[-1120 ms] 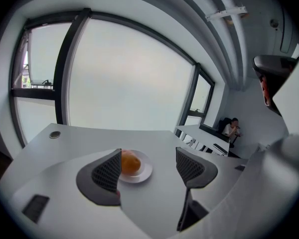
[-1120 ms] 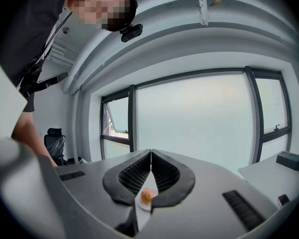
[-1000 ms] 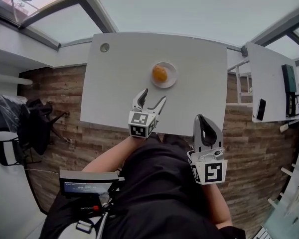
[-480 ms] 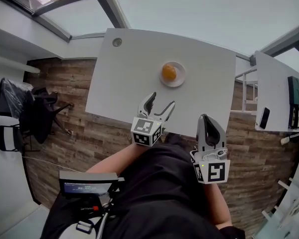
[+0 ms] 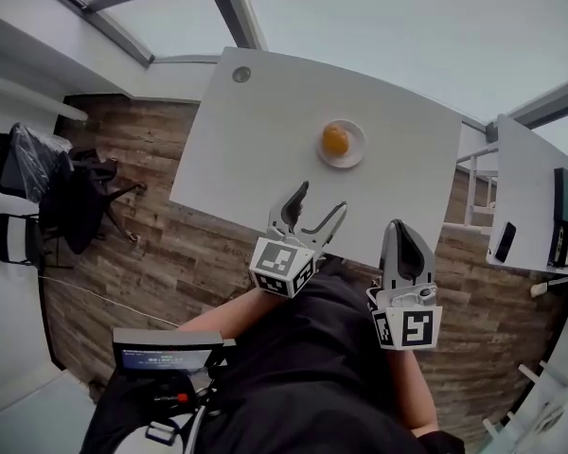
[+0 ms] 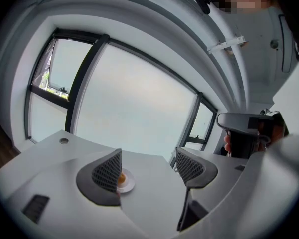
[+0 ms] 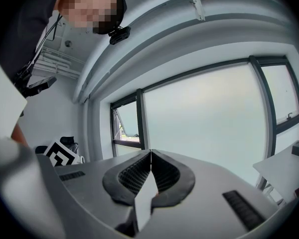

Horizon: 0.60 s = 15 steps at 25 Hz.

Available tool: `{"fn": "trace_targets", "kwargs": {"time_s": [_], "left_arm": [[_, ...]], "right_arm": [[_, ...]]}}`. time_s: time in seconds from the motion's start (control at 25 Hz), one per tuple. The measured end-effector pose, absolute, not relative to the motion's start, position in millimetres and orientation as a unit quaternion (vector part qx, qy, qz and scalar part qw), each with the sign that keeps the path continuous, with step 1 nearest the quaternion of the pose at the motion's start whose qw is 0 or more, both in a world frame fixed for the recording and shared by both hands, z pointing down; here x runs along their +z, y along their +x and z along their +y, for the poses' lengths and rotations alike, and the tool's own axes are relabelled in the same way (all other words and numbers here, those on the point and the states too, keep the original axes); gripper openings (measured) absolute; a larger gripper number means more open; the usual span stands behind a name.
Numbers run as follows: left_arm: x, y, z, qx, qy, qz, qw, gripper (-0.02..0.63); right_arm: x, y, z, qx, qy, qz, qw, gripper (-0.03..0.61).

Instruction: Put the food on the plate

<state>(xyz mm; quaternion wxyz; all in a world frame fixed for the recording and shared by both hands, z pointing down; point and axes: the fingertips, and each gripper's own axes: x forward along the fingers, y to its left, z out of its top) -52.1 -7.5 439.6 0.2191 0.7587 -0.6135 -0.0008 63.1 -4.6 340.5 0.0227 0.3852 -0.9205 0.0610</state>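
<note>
Round orange food (image 5: 335, 140) already sits on the small white plate (image 5: 359, 152), roughly centred on it. The plate is on the white table (image 5: 265, 130), toward the side away from the person.

Left gripper (image 5: 320, 200): jaws wide apart with nothing between them, held over the table edge on the person's side of the plate, well apart from it and pointing toward it. In the left gripper view (image 6: 148, 156) the plate (image 6: 129, 185) and food (image 6: 121, 179) show just beside the left-hand jaw, which partly hides them.

Right gripper (image 5: 400, 227): jaws pressed together, empty, off the table edge, nearer the person than the plate and to its right. The right gripper view (image 7: 150, 153) confirms the pads meet with no gap.

A second white table (image 5: 521, 187) stands well to the right of the plate, with a dark phone (image 5: 503, 241) on it.
</note>
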Motion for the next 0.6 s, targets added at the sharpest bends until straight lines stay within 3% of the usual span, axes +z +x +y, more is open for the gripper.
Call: {"fn": "trace_targets", "kwargs": {"time_s": [0.6], "left_arm": [[384, -61, 12, -0.024, 0.752, -0.644, 0.138, 0.339]], "right_arm": [[336, 34, -3, 0.058, 0.325, -0.944, 0.016, 0.008]]}}
